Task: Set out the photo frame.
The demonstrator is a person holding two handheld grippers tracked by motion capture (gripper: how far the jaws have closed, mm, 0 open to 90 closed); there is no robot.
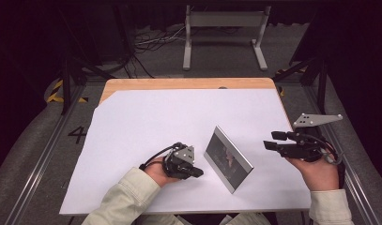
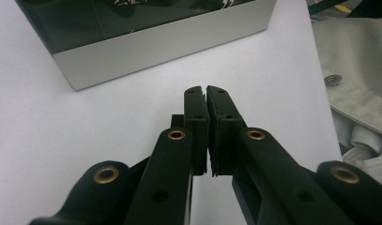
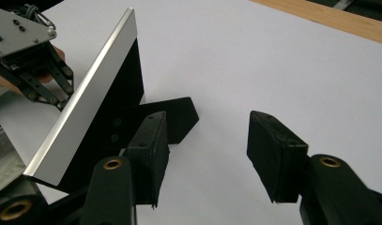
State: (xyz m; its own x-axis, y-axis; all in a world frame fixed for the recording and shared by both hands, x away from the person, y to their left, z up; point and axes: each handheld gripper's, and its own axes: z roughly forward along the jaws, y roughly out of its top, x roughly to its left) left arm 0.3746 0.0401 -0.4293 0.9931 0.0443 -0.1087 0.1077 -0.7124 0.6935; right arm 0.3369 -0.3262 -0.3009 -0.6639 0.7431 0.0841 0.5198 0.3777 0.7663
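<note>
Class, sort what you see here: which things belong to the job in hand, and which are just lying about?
In the job:
picture frame, standing propped on its back stand
left gripper, shut, empty
right gripper, open, empty

Just there:
white sheet
wooden table
metal stand on the floor
floor cables

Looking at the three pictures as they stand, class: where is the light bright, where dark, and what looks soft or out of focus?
High view: the white sheet is evenly bright and the room behind is dark. Left gripper view: the photo frame shows dim reflections in its glass, and the near arms of the left hand-held gripper look soft. Right gripper view: the frame's silver edge catches light.
</note>
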